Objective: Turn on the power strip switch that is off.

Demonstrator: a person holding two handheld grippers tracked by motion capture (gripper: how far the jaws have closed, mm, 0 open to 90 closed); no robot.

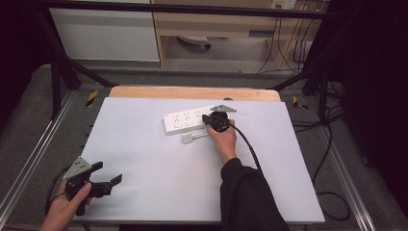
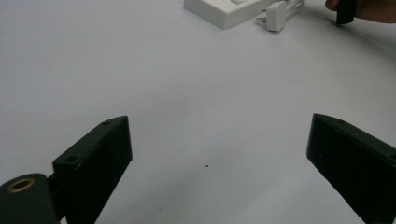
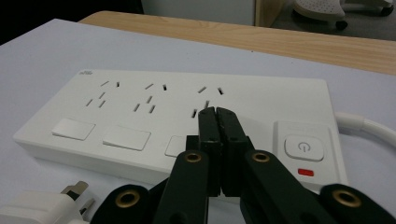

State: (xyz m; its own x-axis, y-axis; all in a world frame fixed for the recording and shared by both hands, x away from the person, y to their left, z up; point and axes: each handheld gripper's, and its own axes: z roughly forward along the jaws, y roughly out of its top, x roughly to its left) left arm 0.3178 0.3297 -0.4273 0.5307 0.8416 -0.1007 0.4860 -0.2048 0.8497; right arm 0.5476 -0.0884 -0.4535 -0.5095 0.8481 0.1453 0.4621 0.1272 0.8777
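A white power strip (image 1: 185, 120) lies at the far middle of the white mat, with a white plug (image 1: 188, 138) loose just in front of it. My right gripper (image 1: 208, 118) is shut with nothing in it. In the right gripper view its tips (image 3: 217, 114) rest over the strip (image 3: 130, 116), by the third socket and left of the power button (image 3: 303, 146). The plug (image 3: 42, 205) lies at the lower left. My left gripper (image 1: 108, 172) is open near the front left corner. In the left gripper view its jaws (image 2: 219, 140) stand wide apart above bare mat, with the strip (image 2: 224, 11) and plug (image 2: 275, 15) far ahead.
The white mat (image 1: 144, 159) covers a wooden table whose edge (image 1: 192, 92) shows at the back. The strip's white cable (image 3: 369, 126) runs off to the right. A black frame surrounds the table, and cables (image 1: 332, 144) lie on the floor to the right.
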